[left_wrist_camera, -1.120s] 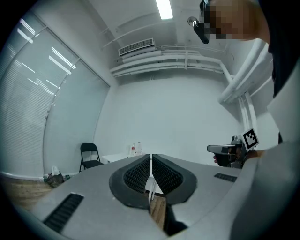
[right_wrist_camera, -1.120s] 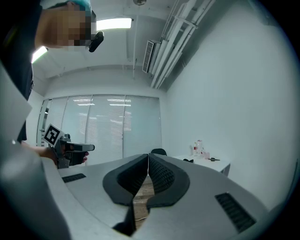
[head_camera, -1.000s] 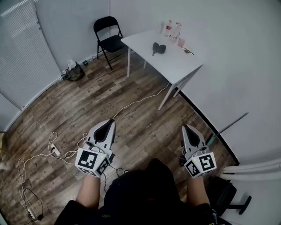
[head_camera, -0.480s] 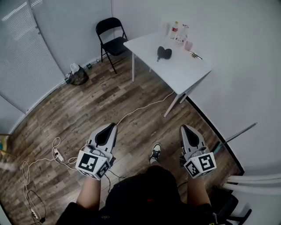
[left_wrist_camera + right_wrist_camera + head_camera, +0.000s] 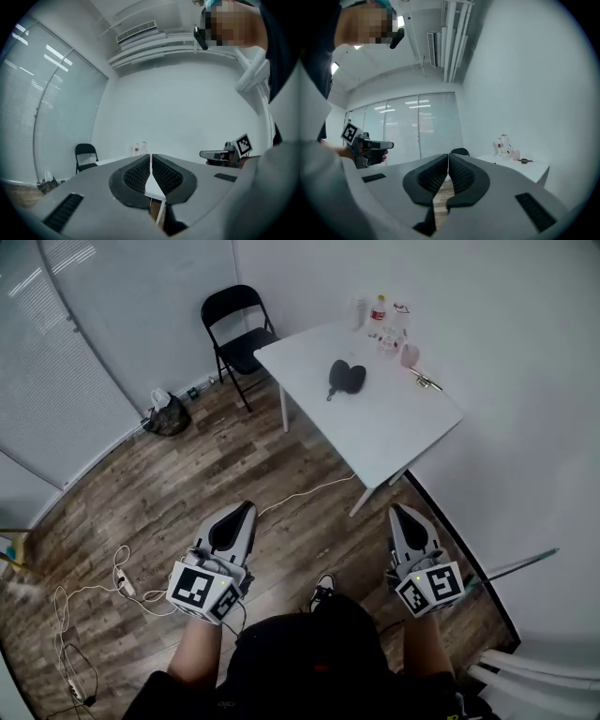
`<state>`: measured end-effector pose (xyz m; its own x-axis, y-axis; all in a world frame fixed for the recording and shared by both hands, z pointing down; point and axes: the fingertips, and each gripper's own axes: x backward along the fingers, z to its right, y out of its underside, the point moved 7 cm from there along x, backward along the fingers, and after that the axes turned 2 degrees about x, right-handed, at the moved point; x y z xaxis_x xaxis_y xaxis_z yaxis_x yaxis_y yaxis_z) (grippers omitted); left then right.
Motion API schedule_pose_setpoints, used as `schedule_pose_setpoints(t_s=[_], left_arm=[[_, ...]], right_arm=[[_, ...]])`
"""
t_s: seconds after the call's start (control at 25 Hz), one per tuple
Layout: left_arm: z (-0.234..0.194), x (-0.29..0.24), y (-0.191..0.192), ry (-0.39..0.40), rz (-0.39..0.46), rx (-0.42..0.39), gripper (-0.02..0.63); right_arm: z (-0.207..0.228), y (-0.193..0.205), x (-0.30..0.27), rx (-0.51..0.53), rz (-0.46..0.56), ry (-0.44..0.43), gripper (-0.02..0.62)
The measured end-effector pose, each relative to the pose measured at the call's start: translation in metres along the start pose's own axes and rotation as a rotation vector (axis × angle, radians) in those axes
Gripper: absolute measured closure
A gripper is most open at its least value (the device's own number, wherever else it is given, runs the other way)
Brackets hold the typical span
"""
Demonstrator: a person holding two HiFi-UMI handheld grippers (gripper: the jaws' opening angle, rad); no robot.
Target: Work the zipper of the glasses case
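The dark glasses case (image 5: 345,377) lies on the white table (image 5: 375,423), far ahead of both grippers. My left gripper (image 5: 241,510) is held level over the wooden floor, shut with nothing between its jaws. My right gripper (image 5: 402,513) is level too, near the table's front corner, shut and empty. In the left gripper view the left gripper (image 5: 150,157) shows its pads pressed together, and the white table (image 5: 105,161) lies beyond them. In the right gripper view the right gripper (image 5: 448,157) is likewise closed, with the table (image 5: 525,169) at the right. The case is hidden in both gripper views.
Bottles (image 5: 379,309), a pink cup (image 5: 410,355) and a small metal item (image 5: 425,381) stand at the table's far end. A black folding chair (image 5: 236,334) is beside the table. Cables and a power strip (image 5: 125,585) lie on the floor at left; a dark bag (image 5: 169,415) sits by the blinds.
The person has walked toward the table: it and the case now lie nearer and lower in the head view. Both grippers stay shut and held out in front.
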<state>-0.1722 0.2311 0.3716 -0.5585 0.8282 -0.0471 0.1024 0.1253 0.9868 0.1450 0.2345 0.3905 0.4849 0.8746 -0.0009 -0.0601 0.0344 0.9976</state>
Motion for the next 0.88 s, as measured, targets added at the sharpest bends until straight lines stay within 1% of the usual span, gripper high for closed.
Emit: schedule_pose_setpoints(t_s=[0.12,0.24,0.4,0.48,0.68,0.76,0.88], left_arm=[[0.006,-0.041,-0.003,-0.024,-0.007,-0.013,0.574],[0.013,-0.073,-0.004,-0.032,-0.021,-0.019,0.574],[0.013,-0.103,-0.003,-0.033,-0.055,-0.017,0.574],[0.011,-0.114,-0.005,-0.029,-0.058,-0.013,0.574],[-0.004,-0.149,0.0,0.014,-0.059,-0.006,0.574],[-0.014,-0.169,0.005,0.036,-0.057,0.005,0.574],[-0.031,-0.205,0.002,0.07,-0.053,0.031,0.574]], right_arm=[[0.042,-0.002,-0.02,-0.004,-0.007,-0.017,0.574],[0.076,-0.001,-0.034,-0.019,-0.007,-0.025,0.574],[0.102,0.001,-0.047,-0.054,-0.003,-0.014,0.574],[0.11,0.006,-0.051,-0.061,-0.004,-0.016,0.574],[0.127,0.015,-0.066,-0.058,-0.011,0.019,0.574],[0.137,0.017,-0.075,-0.054,-0.022,0.045,0.574],[0.154,0.013,-0.095,-0.041,-0.036,0.083,0.574]])
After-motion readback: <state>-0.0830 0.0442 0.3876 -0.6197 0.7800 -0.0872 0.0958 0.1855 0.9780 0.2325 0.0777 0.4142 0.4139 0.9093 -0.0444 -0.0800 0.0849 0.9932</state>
